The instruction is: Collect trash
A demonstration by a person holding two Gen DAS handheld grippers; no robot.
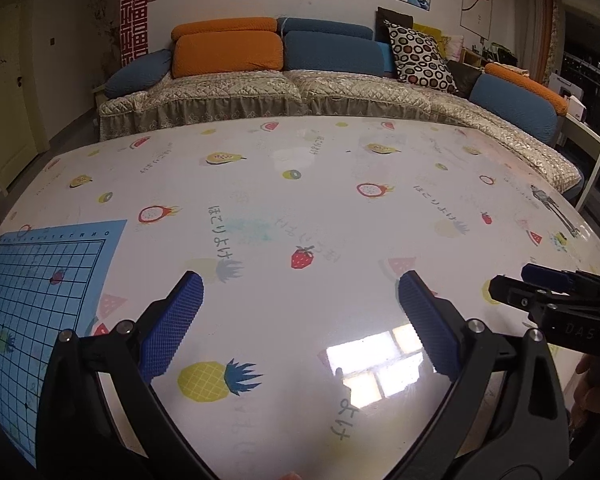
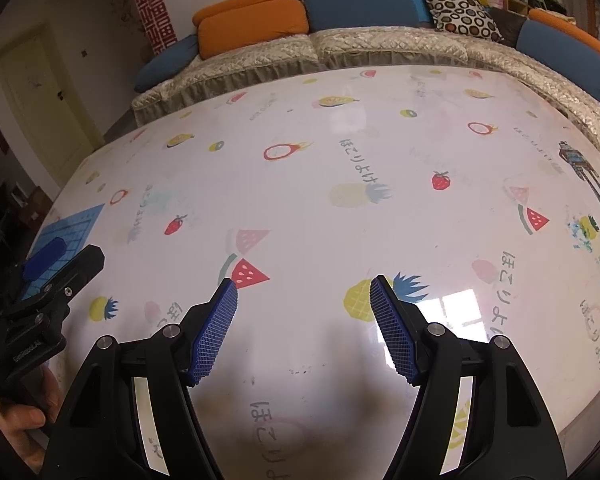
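Left wrist view: the left gripper (image 1: 300, 280) hovers over a glossy table (image 1: 340, 168) covered in fruit-print oilcloth, jaws spread wide and holding nothing. A blue grid mat (image 1: 48, 288) lies flat at the table's left edge; a sofa (image 1: 284, 88) with orange and blue cushions stands beyond the far edge. No trash shows here.

Right wrist view: the right gripper (image 2: 304, 288) is likewise released and empty above the slick, reflective cloth. Trash is nowhere in sight, so its weight, stiffness and best holding point cannot be judged yet.
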